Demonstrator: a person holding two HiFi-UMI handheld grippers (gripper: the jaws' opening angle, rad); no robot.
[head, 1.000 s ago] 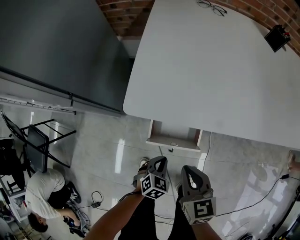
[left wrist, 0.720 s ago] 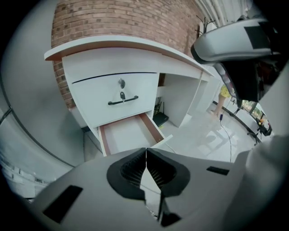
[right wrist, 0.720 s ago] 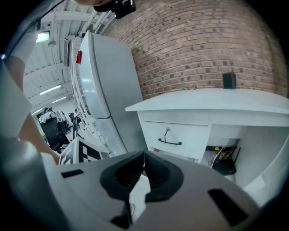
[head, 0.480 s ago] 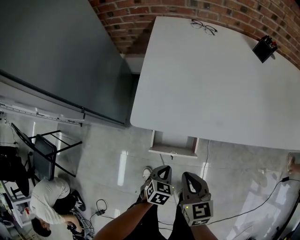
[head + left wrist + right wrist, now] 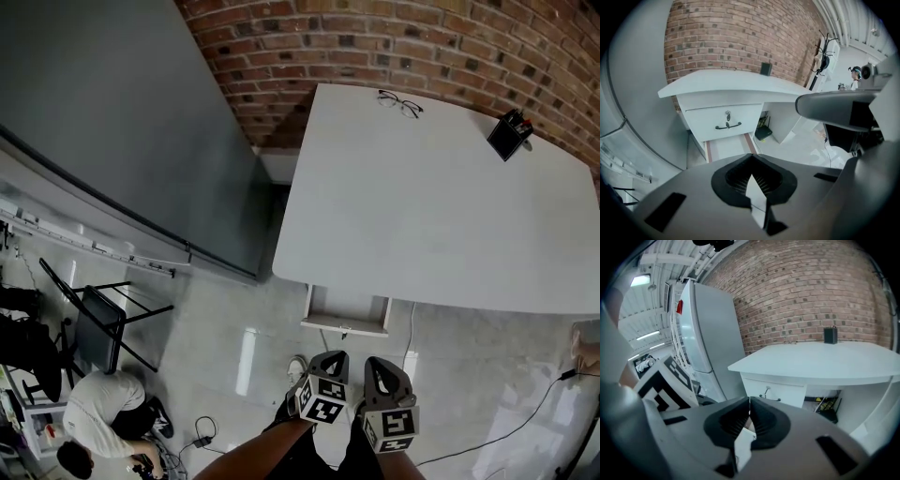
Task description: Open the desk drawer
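Observation:
The white desk (image 5: pixel 441 216) stands against the brick wall. Its drawer (image 5: pixel 345 313) shows below the desk's front edge, with a dark handle (image 5: pixel 728 125) and a key (image 5: pixel 727 114) on its white front (image 5: pixel 773 393). My left gripper (image 5: pixel 329 360) and right gripper (image 5: pixel 382 367) hang side by side over the floor, short of the drawer and apart from it. In the left gripper view the left gripper (image 5: pixel 751 158) is shut with nothing in it, pointing at the drawer front. The right gripper (image 5: pixel 749 401) is also shut and empty.
Glasses (image 5: pixel 400 101) and a small black box (image 5: pixel 511 134) lie at the desk's far side. A tall grey cabinet (image 5: pixel 112 122) stands to the left. A person (image 5: pixel 89 412) crouches at bottom left beside a folding chair (image 5: pixel 98 323). A cable (image 5: pixel 506 412) runs across the floor.
The view has pulled back and more of the wall and desk shows. Both grippers have risen, staying shut and side by side; the left one has rolled a little.

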